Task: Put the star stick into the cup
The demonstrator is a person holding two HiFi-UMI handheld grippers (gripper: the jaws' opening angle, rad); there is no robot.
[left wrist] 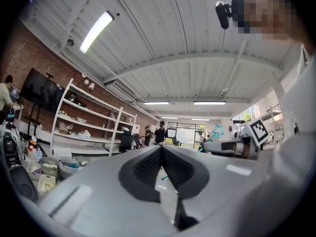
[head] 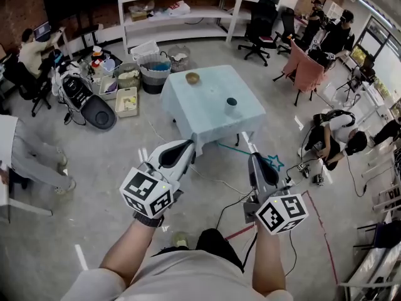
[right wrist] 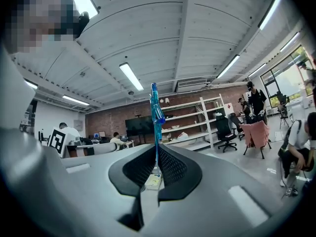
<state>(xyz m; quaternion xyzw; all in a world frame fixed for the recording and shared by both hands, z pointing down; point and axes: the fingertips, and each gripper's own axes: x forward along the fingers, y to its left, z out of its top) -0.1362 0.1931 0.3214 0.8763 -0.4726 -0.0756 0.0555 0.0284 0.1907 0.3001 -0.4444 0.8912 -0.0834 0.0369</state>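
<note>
The star stick [head: 274, 163] is a thin teal rod with a star at one end. My right gripper [head: 255, 159] is shut on it, and the star pokes out to the right. In the right gripper view the stick [right wrist: 155, 113] stands upright between the closed jaws of the gripper [right wrist: 155, 151]. The dark cup [head: 232, 103] stands on the right part of a table [head: 194, 115] with a pale blue cloth, well ahead of both grippers. My left gripper [head: 180, 148] is shut on nothing, level with the right one. The left gripper view shows its closed jaws [left wrist: 161, 151] and the star [left wrist: 217, 130] off to the right.
A small brown bowl [head: 192, 78] sits at the table's far edge. Bins and baskets [head: 153, 74] crowd the floor behind the table, in front of white shelves [head: 182, 17]. Cables [head: 229, 199] and red tape lie on the concrete floor. Office chairs [head: 260, 27] and people sit to the right and left.
</note>
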